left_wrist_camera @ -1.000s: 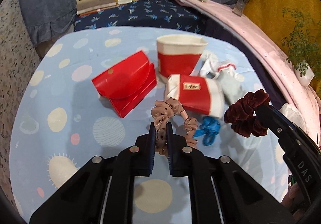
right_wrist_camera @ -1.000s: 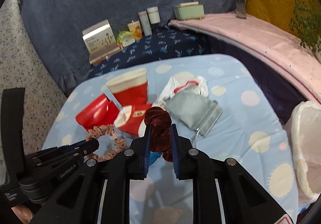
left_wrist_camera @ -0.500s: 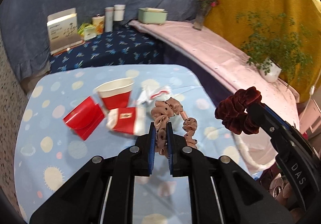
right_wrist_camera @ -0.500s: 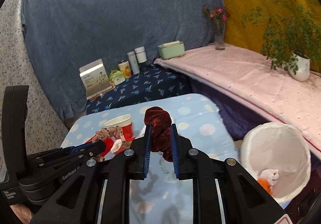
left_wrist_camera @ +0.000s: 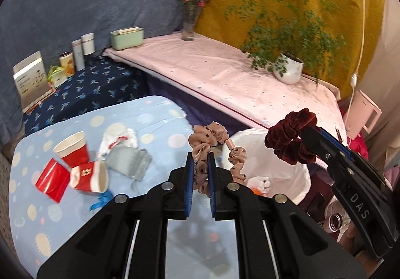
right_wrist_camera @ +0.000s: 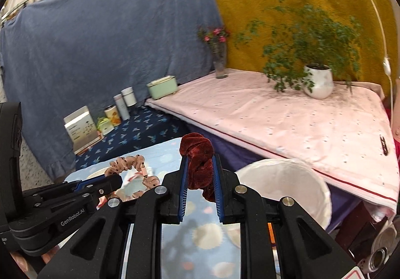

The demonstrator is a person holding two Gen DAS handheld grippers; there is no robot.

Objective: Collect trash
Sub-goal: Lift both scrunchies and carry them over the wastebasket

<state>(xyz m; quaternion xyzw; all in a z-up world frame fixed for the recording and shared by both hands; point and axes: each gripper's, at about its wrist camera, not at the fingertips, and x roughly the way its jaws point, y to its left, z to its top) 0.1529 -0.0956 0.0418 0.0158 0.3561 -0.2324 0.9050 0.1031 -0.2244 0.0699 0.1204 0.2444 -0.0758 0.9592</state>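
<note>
Both claws had swung up and away from the spotted blue surface (left_wrist_camera: 155,114) within the last second, each with a hair tie pinched between its blue pads, and now hung beside the white-lined bin (left_wrist_camera: 295,144) at the surface's edge. The left claw (left_wrist_camera: 200,166) was clamped narrow on the beige dotted scrunchie (left_wrist_camera: 212,139), whose loose loop dangled toward the bin's near rim; the right claw (right_wrist_camera: 200,179) was clamped just as tight on the dark red velvet scrunchie (right_wrist_camera: 197,154), seen in the left wrist view held out over the bin's mouth. A second earlier both cameras looked down on the litter from close by; here the surface had dropped back and the bin, first glimpsed at the frame's edge, filled the lower right of both views. Something pale and a spot of orange already lay inside it. Left behind on the surface were an upright red paper cup (left_wrist_camera: 72,146), a second red cup on its side (left_wrist_camera: 90,176), a flattened red carton (left_wrist_camera: 51,180), a grey pouch (left_wrist_camera: 130,160), a crumpled white bag (left_wrist_camera: 117,138) and a scrap of blue ribbon (left_wrist_camera: 101,200). Judged from this, the carry was nearly over and only the release above the bin remained for these two pieces, with several more trips to follow. The limp loops might snag on the pads or catch on the rim when let go.
</note>
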